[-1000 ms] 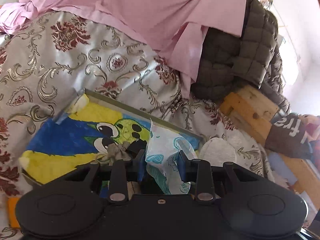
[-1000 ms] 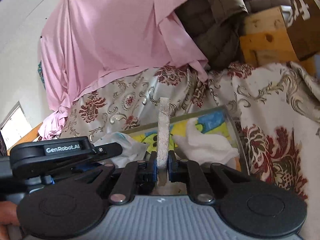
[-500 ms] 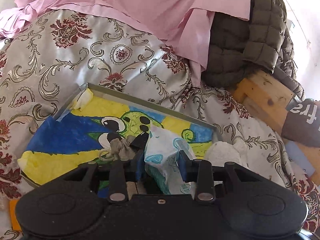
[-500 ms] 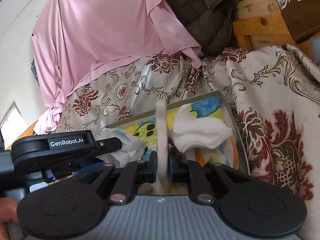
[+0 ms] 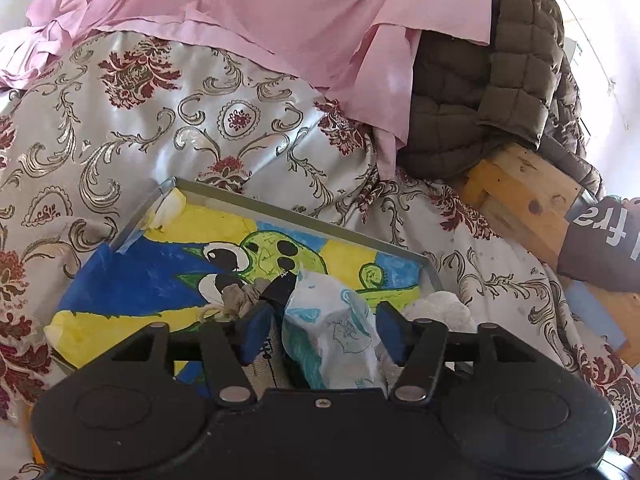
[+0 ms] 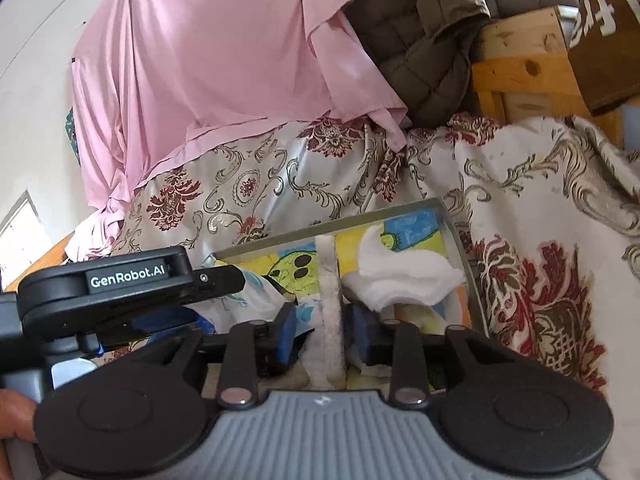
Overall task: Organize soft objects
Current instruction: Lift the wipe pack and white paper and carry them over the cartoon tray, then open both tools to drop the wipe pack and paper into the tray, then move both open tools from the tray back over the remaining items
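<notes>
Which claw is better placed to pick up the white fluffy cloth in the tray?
Right. The right claw, its jaws just opened off the thin white strip, sits beside the white fluffy cloth; the left claw straddles the blue-printed packet.

Bed covered by floral satin bedspread. Shallow metal tray lies on it, near centre; pink sheet drapes far side.

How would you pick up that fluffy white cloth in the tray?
Probably pinch the raised peak of the fluffy white cloth, coming from above. It sits bunched into a mound in the tray by the right rim, so the top fold sticks up clear, while the rim crowds a sideways approach.
</notes>
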### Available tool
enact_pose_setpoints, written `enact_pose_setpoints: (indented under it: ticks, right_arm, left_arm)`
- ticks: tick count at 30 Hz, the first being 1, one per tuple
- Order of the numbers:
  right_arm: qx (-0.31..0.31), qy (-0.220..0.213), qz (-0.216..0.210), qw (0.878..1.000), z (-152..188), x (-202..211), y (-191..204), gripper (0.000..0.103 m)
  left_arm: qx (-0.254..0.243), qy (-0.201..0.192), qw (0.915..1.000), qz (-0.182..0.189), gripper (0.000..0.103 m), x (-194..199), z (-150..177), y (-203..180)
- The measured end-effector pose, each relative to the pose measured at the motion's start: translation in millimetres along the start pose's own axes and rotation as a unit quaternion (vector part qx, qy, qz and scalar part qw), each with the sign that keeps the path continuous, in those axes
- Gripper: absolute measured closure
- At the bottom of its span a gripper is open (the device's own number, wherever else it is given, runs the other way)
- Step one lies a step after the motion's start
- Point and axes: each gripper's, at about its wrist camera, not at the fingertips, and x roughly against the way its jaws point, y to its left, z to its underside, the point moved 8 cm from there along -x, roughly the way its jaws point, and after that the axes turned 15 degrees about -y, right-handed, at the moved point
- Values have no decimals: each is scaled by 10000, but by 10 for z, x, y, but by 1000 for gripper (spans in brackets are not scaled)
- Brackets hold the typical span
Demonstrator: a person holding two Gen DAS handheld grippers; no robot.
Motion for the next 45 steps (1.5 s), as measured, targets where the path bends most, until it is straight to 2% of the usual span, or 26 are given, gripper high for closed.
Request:
enact_pose_setpoints:
  ticks: [8, 16, 18, 23, 33, 45]
  right_arm:
    - [380, -304, 86, 9988, -197, 270, 120, 47]
    - [484, -696, 69, 9964, -441, 675, 223, 25]
    - [542, -800, 42, 9953, -486, 791, 272, 19]
    - [657, -977, -23, 9930, -559, 1051, 393, 13]
    - [852, -1186, 12, 9893, -473, 1645, 571, 0]
    - [877, -930, 48, 9918, -71, 2222, 634, 0]
  left_arm:
    - [-131, -343, 9992, -135, 19, 312, -146, 27]
    - [-389, -679, 9968, -136, 14, 836, -332, 36]
    - [-448, -766, 9960, -142, 8, 978, -374, 27]
    - [-563, -963, 9937, -104, 6, 1356, -431, 15]
    - [-645, -1206, 9904, -222, 1, 2084, -361, 140]
    - [-978, -1041, 9896, -196, 1, 2856, 60, 351]
